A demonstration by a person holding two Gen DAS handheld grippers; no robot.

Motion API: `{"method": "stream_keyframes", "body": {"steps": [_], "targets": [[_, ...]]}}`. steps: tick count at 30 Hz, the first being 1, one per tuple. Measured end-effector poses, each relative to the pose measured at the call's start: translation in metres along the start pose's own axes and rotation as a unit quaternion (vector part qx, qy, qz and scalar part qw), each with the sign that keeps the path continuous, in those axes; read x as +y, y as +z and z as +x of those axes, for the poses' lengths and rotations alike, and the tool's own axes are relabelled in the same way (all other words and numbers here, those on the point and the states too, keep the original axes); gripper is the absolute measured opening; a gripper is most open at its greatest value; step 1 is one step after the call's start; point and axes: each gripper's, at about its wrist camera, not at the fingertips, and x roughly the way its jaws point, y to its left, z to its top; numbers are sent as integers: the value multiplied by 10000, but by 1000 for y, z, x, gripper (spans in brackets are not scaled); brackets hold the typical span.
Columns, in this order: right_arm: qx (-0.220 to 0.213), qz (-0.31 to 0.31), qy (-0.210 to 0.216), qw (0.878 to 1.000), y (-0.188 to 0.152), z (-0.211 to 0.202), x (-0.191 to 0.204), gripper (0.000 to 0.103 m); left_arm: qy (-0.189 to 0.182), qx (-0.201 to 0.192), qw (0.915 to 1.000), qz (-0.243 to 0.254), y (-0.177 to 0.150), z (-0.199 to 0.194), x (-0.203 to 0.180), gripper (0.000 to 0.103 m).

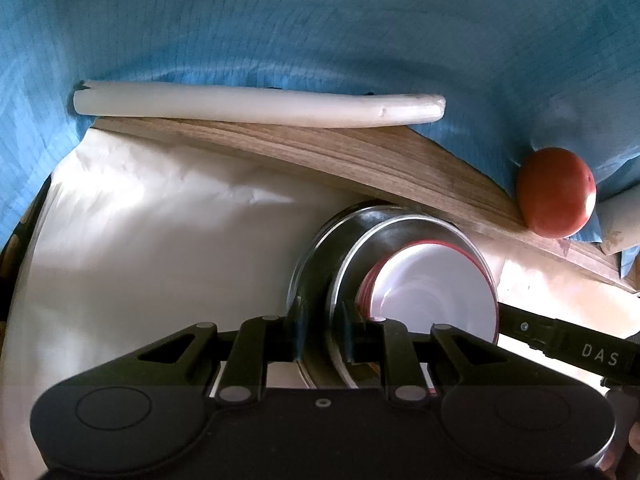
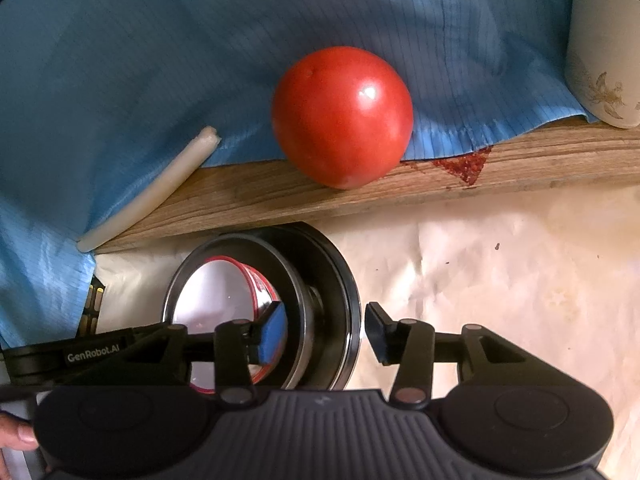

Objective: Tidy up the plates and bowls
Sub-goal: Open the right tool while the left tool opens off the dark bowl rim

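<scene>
A steel bowl (image 1: 320,248) stands nested in a wider steel dish on white paper, with a red-rimmed white bowl (image 1: 440,280) inside it. My left gripper (image 1: 325,336) is shut on the steel bowl's near rim, one pad on each side of the wall. In the right wrist view the steel bowl (image 2: 320,264) and the white bowl (image 2: 216,296) sit just ahead. My right gripper (image 2: 326,330) is open astride the far side of the stack. Its blue-padded finger is inside by the white bowl, the other finger outside, and neither presses.
A red tomato (image 2: 342,116) rests on a wooden board (image 2: 360,196) just behind the bowls. A white stick (image 1: 256,108) lies along the board's back edge on blue cloth (image 1: 320,20). A cream flowered cup (image 2: 604,60) stands far right. Creased white paper (image 2: 500,280) covers the surface.
</scene>
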Motion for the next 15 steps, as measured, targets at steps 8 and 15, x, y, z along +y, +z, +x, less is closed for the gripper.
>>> {"method": "stream_keyframes", "body": {"steps": [8,15], "targets": [[-45,2,-24,10000,-1,-4,0,53,141,-45,9999,70,-1,-1,-1,45],[-82,4,-38,10000,-2,-6,1,53,425,-281,9987,81,-3,-6,5,65]]}}
